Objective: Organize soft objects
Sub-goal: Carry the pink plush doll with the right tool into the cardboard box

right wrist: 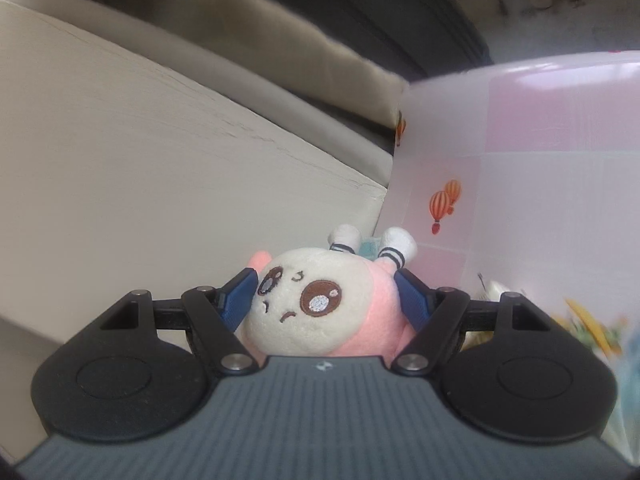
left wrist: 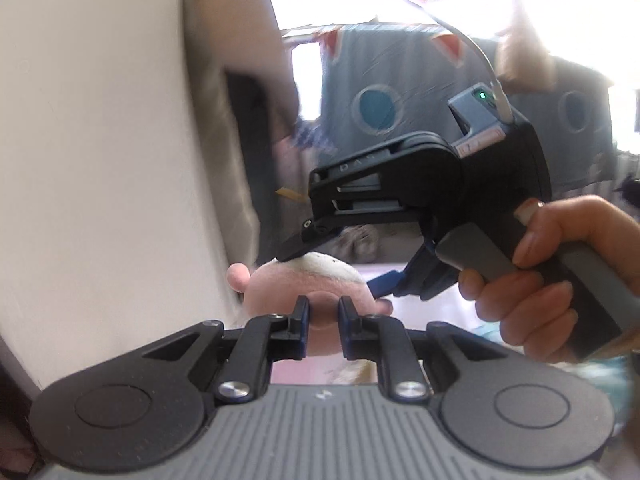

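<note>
- One plush toy on my list: pink body, cream-white face with brown embroidered eyes and a small frowning mouth, lying upside down with its white feet, ringed in dark stripes, pointing away from my right camera.
- Location: hanging between my two grippers, beside a pale cream cushion wall on the left.
- Left gripper: clenched on a pink part of the toy, pads pinching the soft fabric between them.
- Right gripper: blue pads pressed against both sides of the toy's head, grasping it; in my left view its jaws reach over the toy's top.
- Hand: wrapped around the right gripper's grey handle, at the right of my left view.
- Pink-white translucent bin: just right of the toy, printed with orange hot-air balloons; blurred colourful items lie low inside.
- Grey cat-face cushions: behind, with pink ears and blue round eyes.
</note>
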Demonstrator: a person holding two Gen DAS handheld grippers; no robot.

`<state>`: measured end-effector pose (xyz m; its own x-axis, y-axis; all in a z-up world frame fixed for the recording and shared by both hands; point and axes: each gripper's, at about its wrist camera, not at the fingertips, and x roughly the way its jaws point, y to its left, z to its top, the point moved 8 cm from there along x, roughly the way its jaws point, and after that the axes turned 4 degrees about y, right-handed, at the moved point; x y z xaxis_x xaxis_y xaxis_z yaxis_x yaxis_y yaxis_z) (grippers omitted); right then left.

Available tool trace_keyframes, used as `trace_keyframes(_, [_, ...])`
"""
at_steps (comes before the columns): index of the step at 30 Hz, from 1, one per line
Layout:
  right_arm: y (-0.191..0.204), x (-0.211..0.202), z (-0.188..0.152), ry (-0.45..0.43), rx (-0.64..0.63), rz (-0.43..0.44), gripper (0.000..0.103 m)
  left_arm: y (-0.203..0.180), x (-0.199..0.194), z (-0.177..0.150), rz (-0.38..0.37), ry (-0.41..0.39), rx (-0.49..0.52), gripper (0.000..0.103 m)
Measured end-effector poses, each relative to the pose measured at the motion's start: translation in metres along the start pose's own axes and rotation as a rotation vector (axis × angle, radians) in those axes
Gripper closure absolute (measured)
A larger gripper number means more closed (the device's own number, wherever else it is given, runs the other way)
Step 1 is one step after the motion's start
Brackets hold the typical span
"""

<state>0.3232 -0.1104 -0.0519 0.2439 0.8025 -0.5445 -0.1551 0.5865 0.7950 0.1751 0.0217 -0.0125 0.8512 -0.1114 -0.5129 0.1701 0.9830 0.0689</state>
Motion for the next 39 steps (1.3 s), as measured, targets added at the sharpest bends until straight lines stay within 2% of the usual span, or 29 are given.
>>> trace_keyframes(4, [-0.008, -0.086, -0.027, -0.099, 0.03, -0.008, 0.029, -0.049, -0.039, 0.012, -0.121, -0.052, 0.058, 0.087])
trace_keyframes(8, [-0.038, -0.184, -0.06, -0.238, 0.098, -0.034, 0.029, -0.119, -0.064, 0.018, -0.27, -0.082, 0.126, 0.087])
trace_keyframes(13, [-0.105, -0.293, -0.106, -0.4, 0.24, -0.09, 0.029, -0.222, -0.072, 0.018, -0.447, -0.065, 0.229, 0.086])
trace_keyframes(17, [-0.169, -0.35, -0.134, -0.489, 0.407, -0.105, 0.029, -0.29, -0.061, 0.012, -0.556, 0.002, 0.278, 0.085])
trace_keyframes(21, [-0.227, -0.379, -0.156, -0.546, 0.542, -0.117, 0.029, -0.343, -0.04, 0.004, -0.605, 0.08, 0.305, 0.083])
trace_keyframes(24, [-0.266, -0.387, -0.163, -0.571, 0.631, -0.119, 0.029, -0.369, -0.025, -0.003, -0.614, 0.124, 0.331, 0.078])
trace_keyframes(25, [-0.277, -0.384, -0.163, -0.577, 0.653, -0.121, 0.029, -0.376, -0.021, -0.006, -0.614, 0.133, 0.349, 0.073])
trace_keyframes(27, [-0.3, -0.383, -0.161, -0.582, 0.696, -0.131, 0.029, -0.373, -0.002, -0.005, -0.599, 0.147, 0.373, 0.063])
trace_keyframes(33, [-0.347, -0.369, -0.149, -0.582, 0.771, -0.224, 0.028, -0.355, 0.004, -0.011, -0.56, 0.155, 0.395, 0.063])
trace_keyframes(35, [-0.357, -0.365, -0.145, -0.583, 0.787, -0.276, 0.027, -0.346, 0.006, -0.01, -0.542, 0.149, 0.402, 0.062])
trace_keyframes(39, [-0.368, -0.358, -0.14, -0.599, 0.802, -0.31, 0.025, -0.325, 0.005, -0.008, -0.498, 0.131, 0.416, 0.059])
